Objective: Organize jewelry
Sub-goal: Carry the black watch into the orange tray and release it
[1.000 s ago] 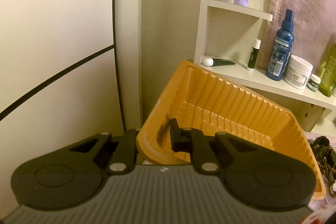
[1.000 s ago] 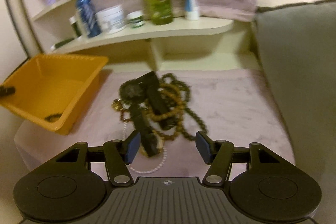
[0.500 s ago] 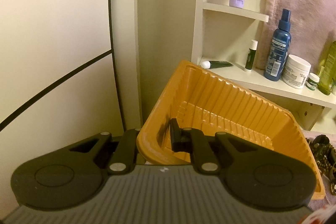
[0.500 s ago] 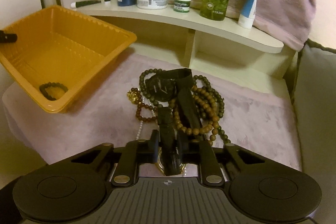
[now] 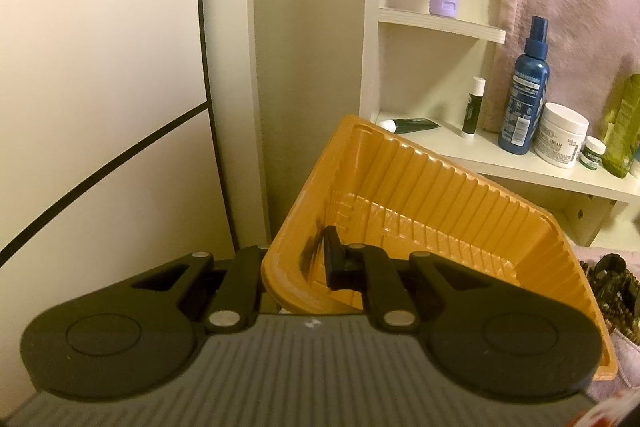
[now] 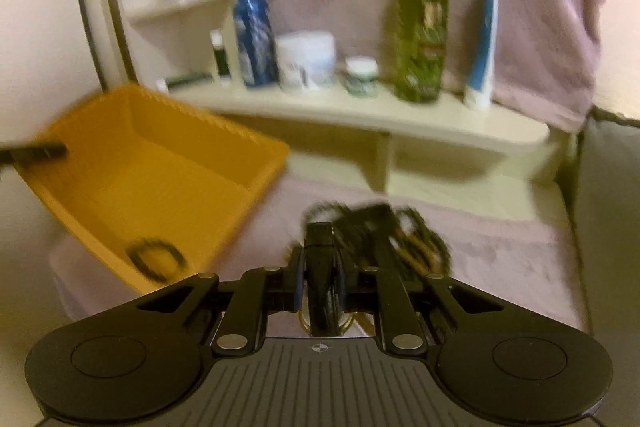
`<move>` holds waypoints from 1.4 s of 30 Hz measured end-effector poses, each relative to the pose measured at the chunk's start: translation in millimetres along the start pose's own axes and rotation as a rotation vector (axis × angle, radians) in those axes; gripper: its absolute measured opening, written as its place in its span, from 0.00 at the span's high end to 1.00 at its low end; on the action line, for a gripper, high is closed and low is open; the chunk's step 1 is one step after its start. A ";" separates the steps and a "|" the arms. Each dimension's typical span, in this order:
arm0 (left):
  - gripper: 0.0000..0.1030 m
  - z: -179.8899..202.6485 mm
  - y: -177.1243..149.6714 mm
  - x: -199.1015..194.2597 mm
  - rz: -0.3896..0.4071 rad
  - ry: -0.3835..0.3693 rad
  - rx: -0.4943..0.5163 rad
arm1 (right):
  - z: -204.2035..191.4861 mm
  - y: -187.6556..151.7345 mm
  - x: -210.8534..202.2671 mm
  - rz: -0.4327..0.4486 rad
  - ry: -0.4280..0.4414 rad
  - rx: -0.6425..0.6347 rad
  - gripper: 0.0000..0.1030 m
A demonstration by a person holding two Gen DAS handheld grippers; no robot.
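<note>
Your right gripper [image 6: 320, 277] has just closed on the black watch strap [image 6: 320, 255], above the jewelry pile [image 6: 384, 235] on the pink cloth [image 6: 500, 251]; your left gripper [image 5: 298, 259] pinches the tilted orange tray's [image 5: 420, 187] wall; one bead bracelet [image 6: 156, 257] lies inside; the shelf's [image 5: 520, 167] labels are too blurred to read.

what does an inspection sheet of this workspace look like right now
surface: pink cloth over the top
job's things: orange tray tilted, black bracelet inside; jewelry pile on the cloth
clutter: toiletries on the shelf
grippers: left gripper shut on the tray's wall; right gripper shut on a black watch strap, its jaws just closed
cables: nothing seen
surroundings: pink towel, grey cushion
</note>
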State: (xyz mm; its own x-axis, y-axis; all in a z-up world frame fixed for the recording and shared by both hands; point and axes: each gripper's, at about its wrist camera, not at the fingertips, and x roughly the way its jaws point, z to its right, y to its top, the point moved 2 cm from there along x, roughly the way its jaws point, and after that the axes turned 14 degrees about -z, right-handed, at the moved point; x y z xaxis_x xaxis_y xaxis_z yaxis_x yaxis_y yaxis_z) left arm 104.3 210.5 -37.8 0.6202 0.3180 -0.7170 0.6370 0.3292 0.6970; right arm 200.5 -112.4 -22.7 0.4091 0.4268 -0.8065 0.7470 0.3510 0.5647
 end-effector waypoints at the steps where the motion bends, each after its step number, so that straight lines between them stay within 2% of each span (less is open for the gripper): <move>1: 0.89 0.5 0.4 0.2 0.000 0.001 0.002 | -2.9 5.5 -3.0 0.019 0.030 0.006 0.85; 8: 0.89 1.1 1.3 0.9 0.005 -0.001 0.007 | -23.0 33.7 3.5 0.105 0.239 0.039 0.85; 13: 0.89 2.0 1.7 1.7 0.014 -0.003 0.005 | -31.5 42.8 34.7 0.071 0.325 0.057 0.85; 18: 0.89 3.8 2.2 0.3 0.021 -0.007 0.014 | -32.4 46.5 64.3 0.039 0.337 0.074 0.84; 27: 0.89 3.3 2.6 0.8 0.018 -0.005 0.017 | -37.7 49.6 94.7 -0.003 0.301 0.079 0.84; 32: 0.89 4.5 3.4 0.9 0.013 -0.002 0.018 | -35.4 49.8 92.6 0.004 0.273 0.101 0.82; 35: 0.89 4.8 3.8 2.2 0.011 -0.001 0.019 | -32.2 48.5 87.0 0.005 0.283 0.118 0.72; 37: 0.89 5.0 3.7 2.3 0.012 0.001 0.021 | -30.7 45.7 80.7 0.019 0.273 0.115 0.70; 42: 0.89 5.5 3.5 2.2 0.013 0.001 0.022 | -29.4 40.0 68.4 0.014 0.263 0.113 0.69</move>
State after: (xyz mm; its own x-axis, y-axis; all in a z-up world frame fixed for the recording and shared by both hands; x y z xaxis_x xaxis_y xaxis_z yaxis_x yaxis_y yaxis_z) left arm 110.4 207.4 -36.9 0.6285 0.3228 -0.7077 0.6384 0.3056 0.7064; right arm 242.9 -44.8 -50.2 0.2809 0.6378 -0.7171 0.8016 0.2549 0.5407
